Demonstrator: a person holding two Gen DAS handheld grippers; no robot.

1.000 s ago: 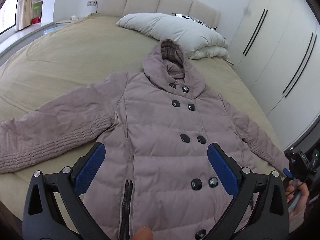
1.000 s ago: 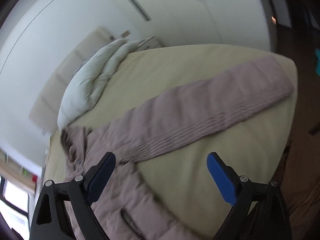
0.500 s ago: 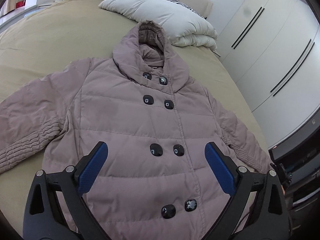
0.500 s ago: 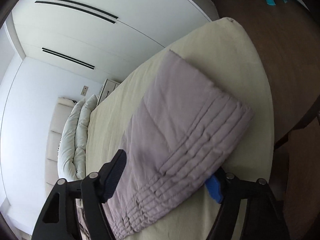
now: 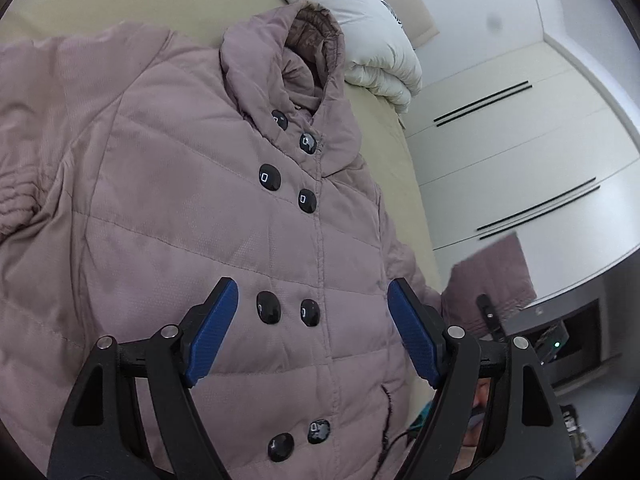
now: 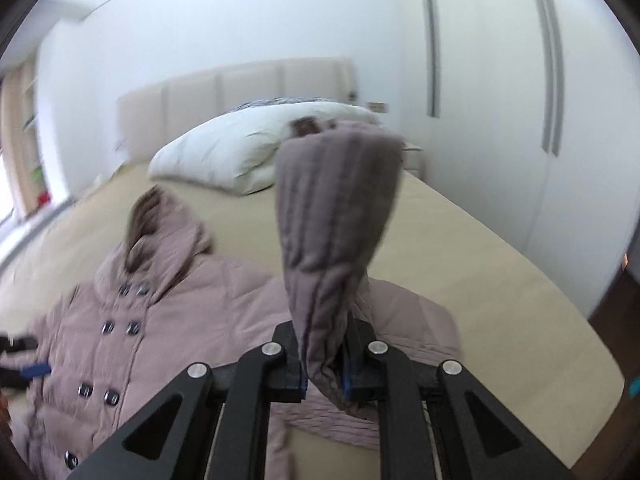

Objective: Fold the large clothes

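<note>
While the coat (image 5: 208, 216) is lying face-up on the bed (image 6: 460, 240), your R gripper (image 6: 323, 376) is clamping the sleeve cuff (image 6: 336, 216), lifted; L gripper (image 5: 312, 336) is closing, nothing btwn jaws. Step: sleeve fold. Next, probably: carry cuff across chest.

Right gripper (image 6: 323, 376) clamped the sleeve (image 6: 336, 216), lifting it; left gripper (image 5: 312, 334) narrowed.

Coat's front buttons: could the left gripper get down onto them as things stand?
Probably yes: the left gripper hangs open just over the coat, and nothing lies between its pads and the buttons.
</note>
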